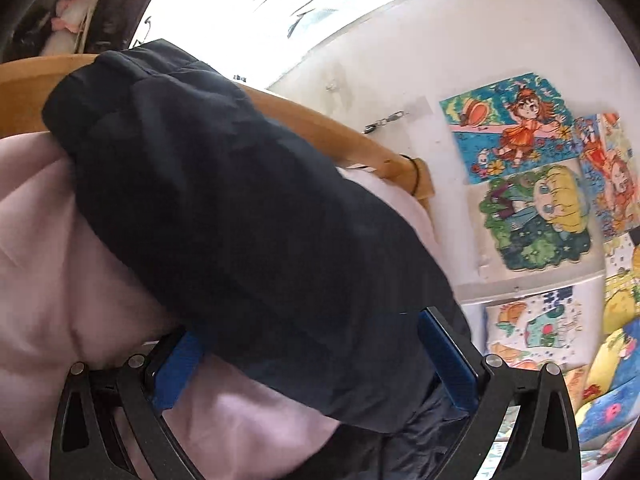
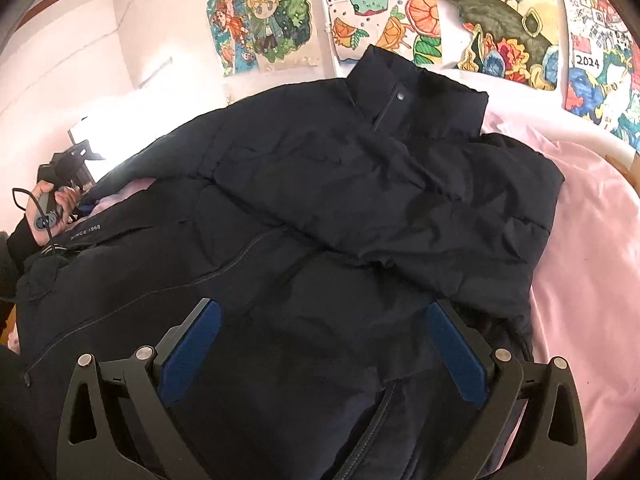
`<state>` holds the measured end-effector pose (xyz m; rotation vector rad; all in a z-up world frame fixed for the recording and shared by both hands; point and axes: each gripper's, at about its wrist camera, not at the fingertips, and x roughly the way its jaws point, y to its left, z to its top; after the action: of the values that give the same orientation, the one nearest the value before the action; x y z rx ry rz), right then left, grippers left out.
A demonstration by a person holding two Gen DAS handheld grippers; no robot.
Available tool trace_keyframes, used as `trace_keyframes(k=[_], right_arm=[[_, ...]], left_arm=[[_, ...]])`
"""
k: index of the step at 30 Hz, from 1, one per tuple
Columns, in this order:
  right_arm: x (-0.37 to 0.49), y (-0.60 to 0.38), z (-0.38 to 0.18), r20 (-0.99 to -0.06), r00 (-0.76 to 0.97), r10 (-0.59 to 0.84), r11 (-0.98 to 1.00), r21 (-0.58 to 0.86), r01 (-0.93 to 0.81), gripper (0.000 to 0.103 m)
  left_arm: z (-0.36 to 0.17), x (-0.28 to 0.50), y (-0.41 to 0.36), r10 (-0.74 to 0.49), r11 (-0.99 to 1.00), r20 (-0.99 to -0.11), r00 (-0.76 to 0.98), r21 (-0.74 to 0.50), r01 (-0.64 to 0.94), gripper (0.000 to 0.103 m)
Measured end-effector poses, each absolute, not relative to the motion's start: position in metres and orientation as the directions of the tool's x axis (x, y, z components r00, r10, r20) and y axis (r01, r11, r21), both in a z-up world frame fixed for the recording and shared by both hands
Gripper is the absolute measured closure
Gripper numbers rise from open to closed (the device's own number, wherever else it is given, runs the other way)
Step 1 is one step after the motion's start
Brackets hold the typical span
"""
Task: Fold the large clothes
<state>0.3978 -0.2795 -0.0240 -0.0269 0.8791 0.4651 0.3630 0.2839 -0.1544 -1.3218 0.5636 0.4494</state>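
A dark navy puffer jacket (image 2: pixel 340 208) lies spread on a pink bedsheet (image 2: pixel 592 240), collar toward the wall, its right sleeve folded across the chest. My right gripper (image 2: pixel 324 320) is open just above the jacket's lower front, its blue pads (image 2: pixel 192 352) on either side of the fabric. In the left wrist view a sleeve of the jacket (image 1: pixel 224 216) stretches away over the sheet (image 1: pixel 60 260). My left gripper (image 1: pixel 312 344) is open, with the sleeve's near end lying between its blue pads (image 1: pixel 178 376). The left hand and its gripper also show in the right wrist view (image 2: pixel 52 204).
A wooden headboard (image 1: pixel 352 140) curves behind the sleeve. Children's drawings (image 1: pixel 516 128) cover the white wall beside the bed; they also show in the right wrist view (image 2: pixel 460 16). A bright window (image 1: pixel 280 8) is above.
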Motion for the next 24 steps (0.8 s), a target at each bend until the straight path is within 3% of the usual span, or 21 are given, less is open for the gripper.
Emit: trace_keyframes(k=[3,5,6,18,24], right_arm=[[0.398,-0.280,-0.025,-0.749,0.544,0.379,0.903,0.169,-0.396,0.002],[0.397,-0.280,-0.025,-0.748,0.545,0.378,0.904,0.171,-0.392,0.002],[0.397,-0.281,-0.025,-0.748,0.546,0.377,0.905,0.172,-0.389,0.002],[0.397,-0.285,-0.025,-0.745,0.550,0.377,0.910,0.186,-0.371,0.002],[0.396,-0.289,-0.023,-0.736,0.567,0.369,0.916,0.182,-0.359,0.002]], left_arm=[[-0.149,0.366,0.282,0.017,0.193,-0.630,0.776,-0.760,-0.621,0.032],[-0.147,0.371,0.282,0.025,0.203,-0.655,0.755,-0.737,-0.645,0.059],[-0.145,0.373,0.281,0.024,0.213,-0.667,0.745,-0.725,-0.655,0.078],[-0.067,0.366,0.249,0.164,0.459,-0.590,0.791,-0.664,-0.590,0.094],[0.006,0.406,0.202,0.243,0.722,-0.487,0.839,-0.487,-0.492,0.096]])
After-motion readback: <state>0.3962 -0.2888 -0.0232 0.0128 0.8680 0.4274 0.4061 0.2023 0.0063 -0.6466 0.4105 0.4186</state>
